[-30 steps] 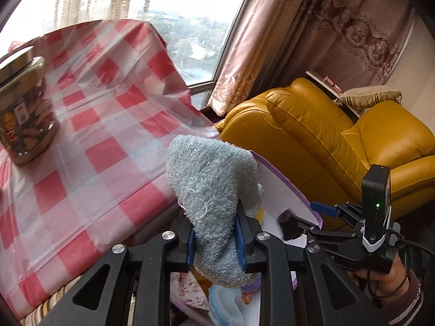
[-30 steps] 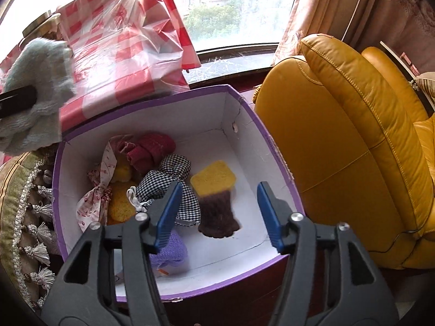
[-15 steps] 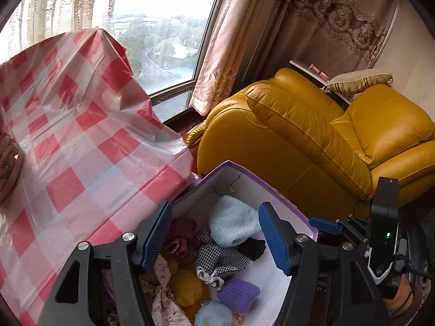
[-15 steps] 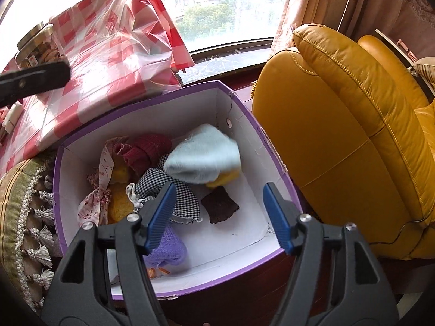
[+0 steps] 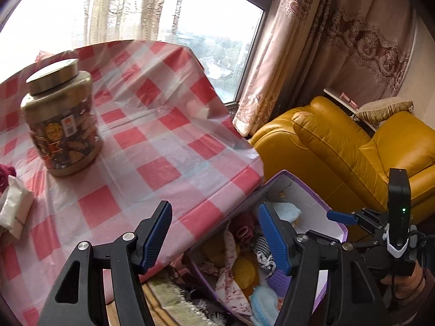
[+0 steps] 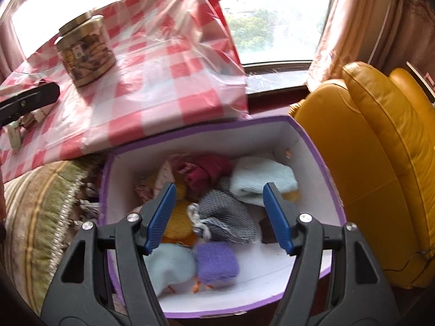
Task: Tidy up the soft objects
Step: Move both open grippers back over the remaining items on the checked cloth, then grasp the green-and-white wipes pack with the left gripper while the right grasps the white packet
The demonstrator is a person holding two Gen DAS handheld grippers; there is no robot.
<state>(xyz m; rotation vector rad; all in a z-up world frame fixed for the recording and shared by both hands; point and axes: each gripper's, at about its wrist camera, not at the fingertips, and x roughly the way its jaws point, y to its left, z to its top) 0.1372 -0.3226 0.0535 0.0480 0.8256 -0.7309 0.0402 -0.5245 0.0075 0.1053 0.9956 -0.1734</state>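
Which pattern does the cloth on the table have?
Red and white checks on the table cloth, best seen in the left wrist view.

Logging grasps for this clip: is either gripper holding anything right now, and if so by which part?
Nothing is held. The left gripper and the right gripper both stand open and empty; the pale blue towel lies in the purple box.
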